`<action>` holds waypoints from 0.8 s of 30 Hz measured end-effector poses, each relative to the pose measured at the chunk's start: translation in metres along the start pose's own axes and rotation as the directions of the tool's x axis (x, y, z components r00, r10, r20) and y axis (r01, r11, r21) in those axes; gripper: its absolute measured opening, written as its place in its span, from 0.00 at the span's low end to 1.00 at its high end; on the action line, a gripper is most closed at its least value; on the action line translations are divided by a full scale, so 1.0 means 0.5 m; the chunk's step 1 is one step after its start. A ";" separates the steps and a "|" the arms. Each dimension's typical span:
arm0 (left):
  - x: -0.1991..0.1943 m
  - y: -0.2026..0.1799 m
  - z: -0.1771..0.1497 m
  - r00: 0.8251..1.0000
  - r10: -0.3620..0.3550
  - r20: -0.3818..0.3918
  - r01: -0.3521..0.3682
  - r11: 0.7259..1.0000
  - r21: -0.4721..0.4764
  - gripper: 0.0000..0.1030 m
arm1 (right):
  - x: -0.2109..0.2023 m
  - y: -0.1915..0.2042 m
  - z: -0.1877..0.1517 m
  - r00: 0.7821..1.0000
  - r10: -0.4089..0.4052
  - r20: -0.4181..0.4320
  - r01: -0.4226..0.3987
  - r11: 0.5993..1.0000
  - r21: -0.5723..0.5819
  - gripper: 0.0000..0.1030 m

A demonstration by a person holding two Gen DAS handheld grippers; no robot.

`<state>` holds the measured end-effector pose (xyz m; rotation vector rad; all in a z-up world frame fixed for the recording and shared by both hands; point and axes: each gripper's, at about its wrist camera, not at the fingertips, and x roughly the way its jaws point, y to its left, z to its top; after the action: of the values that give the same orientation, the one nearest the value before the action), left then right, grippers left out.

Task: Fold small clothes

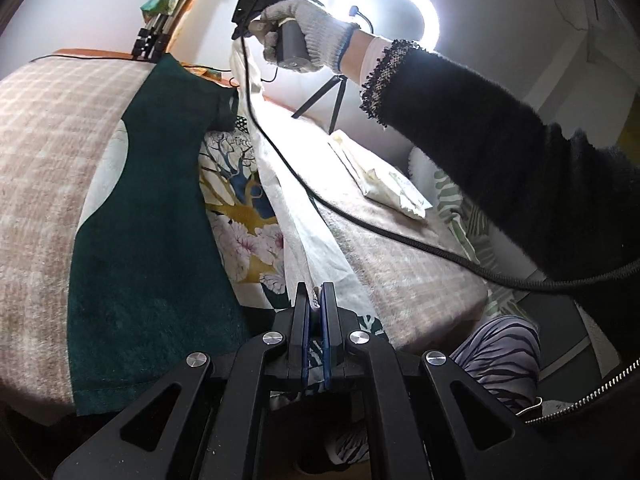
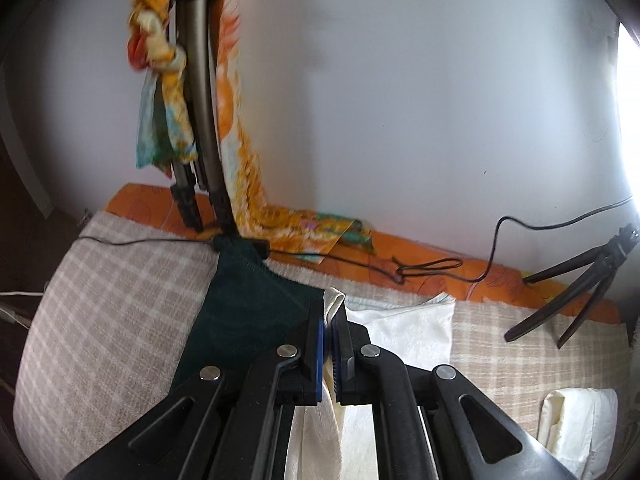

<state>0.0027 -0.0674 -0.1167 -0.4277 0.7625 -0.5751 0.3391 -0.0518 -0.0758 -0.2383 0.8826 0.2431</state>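
Your cream-white cloth (image 2: pixel 404 336), dark green garment (image 1: pixel 152 240), beige-and-white checked blanket (image 2: pixel 120 320), orange patterned sheet (image 2: pixel 432 260), floral print fabric (image 1: pixel 244 208).

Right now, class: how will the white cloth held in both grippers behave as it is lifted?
Probably floppy: the white cloth hangs in soft folds between the left gripper and right gripper. Likely light, since it looks thin. It may sag in the middle unless kept taut.
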 end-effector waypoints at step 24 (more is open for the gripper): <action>-0.159 0.094 0.034 0.964 0.261 -0.048 -0.257 0.964 0.072 0.31 | -0.227 -0.048 -0.337 0.982 0.177 -0.063 -0.179 0.984 -0.019 0.33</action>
<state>-0.0157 0.0205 -0.0905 -0.2459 0.8369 -0.3665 0.1542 -0.1383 -0.0876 -0.1901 0.9634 0.4151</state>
